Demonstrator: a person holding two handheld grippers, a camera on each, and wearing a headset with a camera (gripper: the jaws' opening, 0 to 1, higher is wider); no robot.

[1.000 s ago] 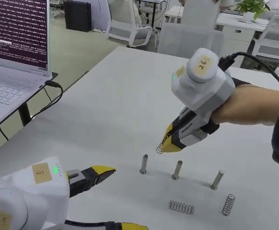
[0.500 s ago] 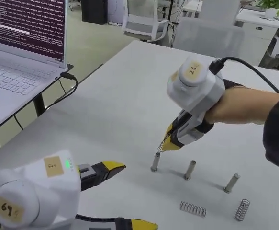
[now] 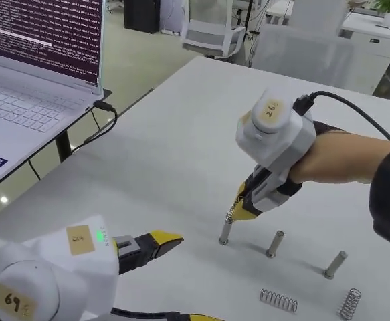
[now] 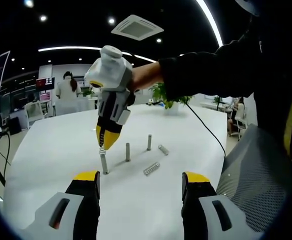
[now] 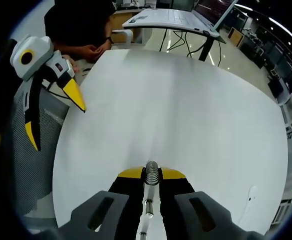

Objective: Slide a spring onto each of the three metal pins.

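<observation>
Head view: a small spring (image 3: 231,212) is squeezed tight between the yellow tips of the right gripper (image 3: 238,212). The spring is pointed down, and its low end is seen right at the top of the first pin (image 3: 225,232). Whether it is on the pin yet cannot be told. A second pin (image 3: 274,243) and a third pin (image 3: 335,264) are stood in the same row, farther from the left edge of the table (image 3: 181,134), and both are bare. One loose spring (image 3: 278,300) and the other loose spring (image 3: 349,303) are laid flat closer to the near edge. The left gripper (image 3: 181,277) is held low by the near edge, with its jaws wide apart and nothing between them. A laptop (image 3: 27,80) is seen open past the left edge. In the right gripper view, the spring is seen end-on between the closed tips.
</observation>
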